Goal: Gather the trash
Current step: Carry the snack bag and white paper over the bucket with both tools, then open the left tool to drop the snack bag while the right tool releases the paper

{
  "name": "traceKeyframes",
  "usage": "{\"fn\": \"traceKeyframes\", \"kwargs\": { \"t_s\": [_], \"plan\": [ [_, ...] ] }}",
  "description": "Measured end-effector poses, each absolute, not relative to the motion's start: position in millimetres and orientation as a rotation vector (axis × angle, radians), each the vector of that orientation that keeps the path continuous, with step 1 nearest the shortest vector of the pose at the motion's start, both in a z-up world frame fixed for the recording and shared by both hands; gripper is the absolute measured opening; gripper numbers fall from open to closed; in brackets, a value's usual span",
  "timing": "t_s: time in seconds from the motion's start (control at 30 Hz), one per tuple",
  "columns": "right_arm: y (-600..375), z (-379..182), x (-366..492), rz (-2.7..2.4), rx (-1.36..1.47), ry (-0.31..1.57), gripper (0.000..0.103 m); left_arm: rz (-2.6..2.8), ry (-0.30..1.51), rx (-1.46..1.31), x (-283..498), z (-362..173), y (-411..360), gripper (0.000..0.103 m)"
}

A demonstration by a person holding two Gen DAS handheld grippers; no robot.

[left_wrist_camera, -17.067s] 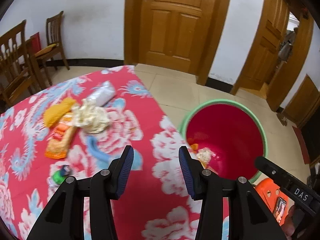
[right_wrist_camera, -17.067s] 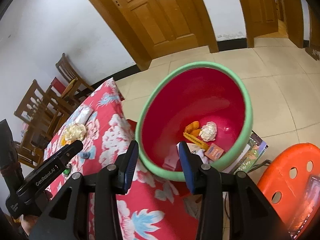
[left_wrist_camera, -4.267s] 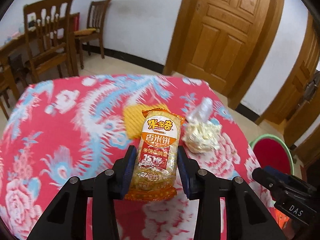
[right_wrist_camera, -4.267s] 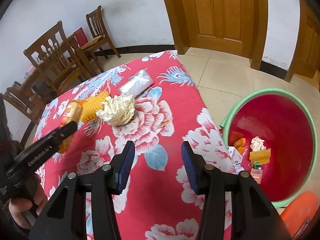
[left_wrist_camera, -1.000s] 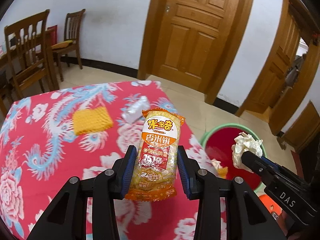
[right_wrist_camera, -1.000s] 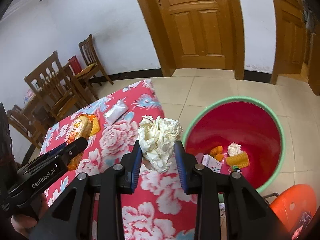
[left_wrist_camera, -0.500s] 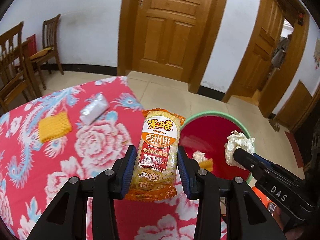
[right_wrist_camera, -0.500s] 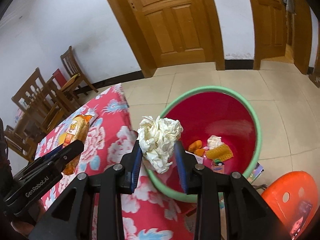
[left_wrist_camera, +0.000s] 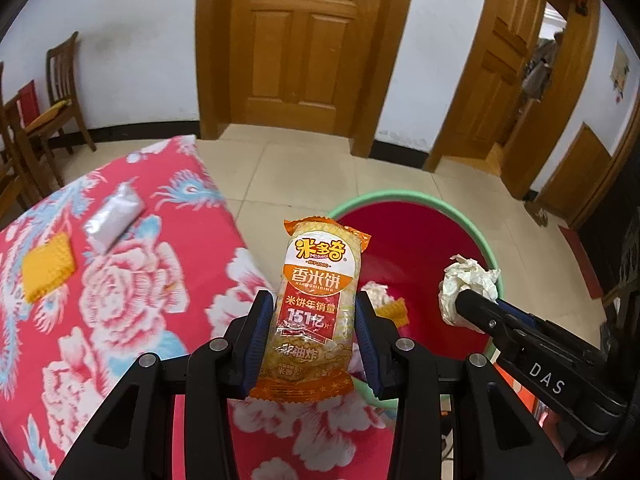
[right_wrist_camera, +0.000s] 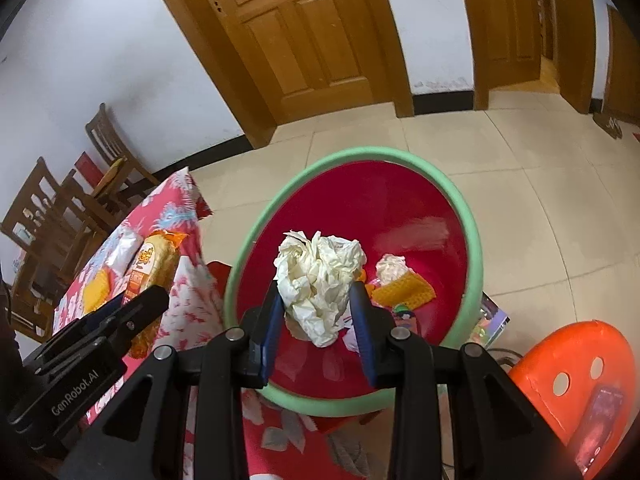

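Left gripper (left_wrist_camera: 315, 332) clamps the rice cracker packet (left_wrist_camera: 316, 312) by its lower half, at the basin's (right_wrist_camera: 240, 248) near rim; light, crinkly, probably slippery film. Right gripper (right_wrist_camera: 318, 316) pinches the crumpled paper wad (right_wrist_camera: 320, 276) over the basin: soft, weightless, squashes anywhere.

The snack packet (left_wrist_camera: 316, 304) at centre frame reads "米多奇", "香米饼", "米饼年销量" and "151亿片"; smaller print lower down looks like "非油炸", though creased. The right tool (left_wrist_camera: 468, 298), lower right, bears "DAS". The left tool (right_wrist_camera: 150, 300), lower left, bears "GenRobot.AI".
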State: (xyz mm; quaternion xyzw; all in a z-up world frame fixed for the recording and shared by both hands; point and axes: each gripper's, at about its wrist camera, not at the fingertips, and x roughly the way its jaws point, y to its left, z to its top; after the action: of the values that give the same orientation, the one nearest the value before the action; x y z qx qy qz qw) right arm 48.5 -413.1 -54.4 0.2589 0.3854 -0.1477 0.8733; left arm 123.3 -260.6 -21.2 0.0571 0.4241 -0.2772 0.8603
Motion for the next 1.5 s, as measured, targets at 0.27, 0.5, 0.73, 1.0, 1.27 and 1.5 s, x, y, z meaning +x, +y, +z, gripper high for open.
{"fn": "traceKeyframes", "kwargs": {
  "t_s": [0.27, 0.5, 0.73, 1.0, 1.27, 1.5],
  "plan": [
    [-427, -66, 47, -0.34, 0.59, 0.823, 0.042, -0.605, 0.918, 0.162, 126, -34, -278, 0.043],
    [-432, -66, 46, -0.358, 0.613, 0.821, 0.044, -0.615, 0.908, 0.165, 128, -33, -280, 0.057],
    [-434, -64, 43, -0.357, 0.62, 0.813, 0.048, -0.599, 0.9, 0.148, 130, -29, -271, 0.057],
    [-433, -58, 42, -0.361, 0.623, 0.802, 0.058, -0.555, 0.88, 0.116, 134, -20, -250, 0.057],
    [-425, -49, 45, -0.344, 0.616, 0.79, 0.06, -0.505, 0.858, 0.082, 142, -10, -223, 0.057],
    [-406, -33, 57, -0.295, 0.584, 0.781, 0.06, -0.437, 0.833, 0.058, 151, 1, -190, 0.057]
  ]
}}
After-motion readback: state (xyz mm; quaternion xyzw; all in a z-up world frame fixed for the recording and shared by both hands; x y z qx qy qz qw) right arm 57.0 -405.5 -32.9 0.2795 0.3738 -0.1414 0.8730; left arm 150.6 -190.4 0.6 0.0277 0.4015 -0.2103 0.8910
